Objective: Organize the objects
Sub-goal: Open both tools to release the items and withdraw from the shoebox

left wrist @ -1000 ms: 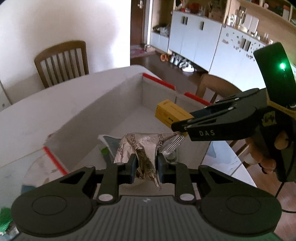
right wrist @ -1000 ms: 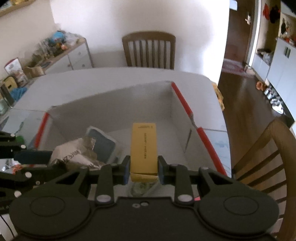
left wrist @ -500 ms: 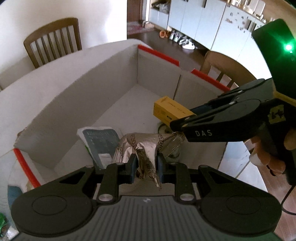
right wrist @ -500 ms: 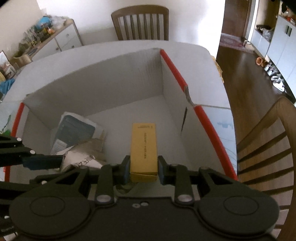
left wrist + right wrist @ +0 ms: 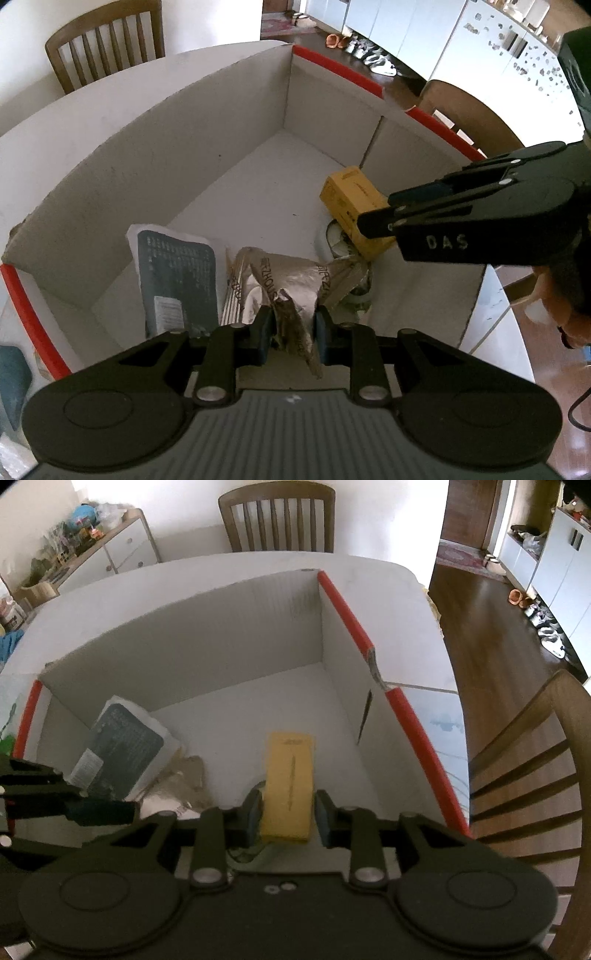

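My left gripper [image 5: 291,328] is shut on a crumpled silver foil packet [image 5: 284,284] and holds it low inside a white cardboard box [image 5: 155,147] with red-taped edges. My right gripper [image 5: 286,816] holds a yellow carton [image 5: 290,779] inside the same box [image 5: 236,627]; the jaws stand slightly apart from its sides. The right gripper [image 5: 373,212] and the carton [image 5: 354,206] also show in the left wrist view, over a round tin [image 5: 338,240]. My left gripper's fingers [image 5: 103,808] show at the left of the right wrist view.
A dark blue and white pouch [image 5: 177,280] lies on the box floor at the left, also in the right wrist view [image 5: 122,746]. The box stands on a white table [image 5: 258,565]. Wooden chairs [image 5: 277,513] stand at the far side and at the right [image 5: 532,760].
Both grippers have moved down into the box with their objects. The right gripper's jaws have parted slightly around the yellow carton, which now sits lower near the box floor.
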A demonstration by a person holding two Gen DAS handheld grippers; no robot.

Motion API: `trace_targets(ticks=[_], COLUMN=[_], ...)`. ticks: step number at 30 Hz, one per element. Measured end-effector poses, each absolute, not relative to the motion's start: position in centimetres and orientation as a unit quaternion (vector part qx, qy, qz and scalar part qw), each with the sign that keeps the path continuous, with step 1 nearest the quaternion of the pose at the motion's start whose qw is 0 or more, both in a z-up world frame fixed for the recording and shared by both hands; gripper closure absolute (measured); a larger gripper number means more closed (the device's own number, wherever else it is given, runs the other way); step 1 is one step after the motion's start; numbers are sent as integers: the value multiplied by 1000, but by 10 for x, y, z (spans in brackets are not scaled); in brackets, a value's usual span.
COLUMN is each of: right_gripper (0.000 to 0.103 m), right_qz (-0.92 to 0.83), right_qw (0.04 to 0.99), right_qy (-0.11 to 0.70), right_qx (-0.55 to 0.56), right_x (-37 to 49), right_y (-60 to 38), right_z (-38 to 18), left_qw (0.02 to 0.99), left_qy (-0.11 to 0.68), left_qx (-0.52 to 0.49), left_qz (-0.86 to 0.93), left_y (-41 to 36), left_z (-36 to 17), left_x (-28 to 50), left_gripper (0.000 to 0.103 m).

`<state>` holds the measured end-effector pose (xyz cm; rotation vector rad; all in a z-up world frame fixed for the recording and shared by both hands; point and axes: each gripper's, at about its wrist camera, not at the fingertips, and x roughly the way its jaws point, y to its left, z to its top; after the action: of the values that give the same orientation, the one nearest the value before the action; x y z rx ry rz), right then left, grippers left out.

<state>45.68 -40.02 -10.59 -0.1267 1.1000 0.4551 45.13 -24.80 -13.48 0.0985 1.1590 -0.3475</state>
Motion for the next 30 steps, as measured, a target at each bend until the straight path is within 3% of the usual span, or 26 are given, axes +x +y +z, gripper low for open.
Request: trace_targets(ticks=[12, 30], right_gripper=[70, 59], right_qz=[225, 269], right_qw=[846, 889], right_qy=[482, 371], right_qx=[-24, 7], right_x=[440, 346], right_y=[-412, -366], right_z=[-69, 0], left_qw=[848, 905], left_qy=[503, 393], left_qx=[24, -36], left_qz=[-164, -162], left_y=[-237, -168], left_z=[-104, -24], left_x=[431, 346], left_gripper=[79, 79])
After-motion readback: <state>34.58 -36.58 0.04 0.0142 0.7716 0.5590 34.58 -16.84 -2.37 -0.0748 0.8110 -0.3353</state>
